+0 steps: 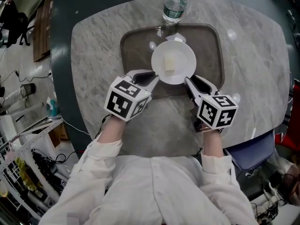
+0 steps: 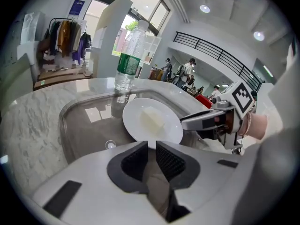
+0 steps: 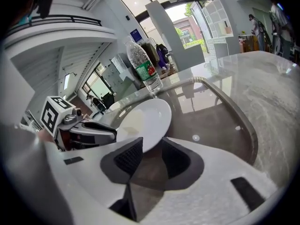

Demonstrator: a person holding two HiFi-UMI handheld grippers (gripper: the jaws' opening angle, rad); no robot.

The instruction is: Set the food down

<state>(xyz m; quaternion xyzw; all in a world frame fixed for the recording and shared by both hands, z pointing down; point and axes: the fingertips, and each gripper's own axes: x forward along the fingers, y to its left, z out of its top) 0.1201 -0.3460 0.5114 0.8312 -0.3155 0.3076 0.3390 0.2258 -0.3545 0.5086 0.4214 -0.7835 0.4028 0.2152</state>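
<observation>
Sleeves (image 1: pixel 105 156) nearest | left hand-held gripper (image 1: pixel 156 78) clamped on white plate (image 1: pixel 185 54) rim | right hand-held gripper (image 1: pixel 188 80) jaws apart, rim loose between them | pale food (image 1: pixel 169 63) on plate, over brown tray (image 1: pixel 136 50) on bench (image 1: pixel 93 55) (seemingly seated) | advice: confirm plate sits flat, then release left, withdraw level without nudging rim.

Head view looks down; gripper views share plate (image 2: pixel 132 123).
</observation>
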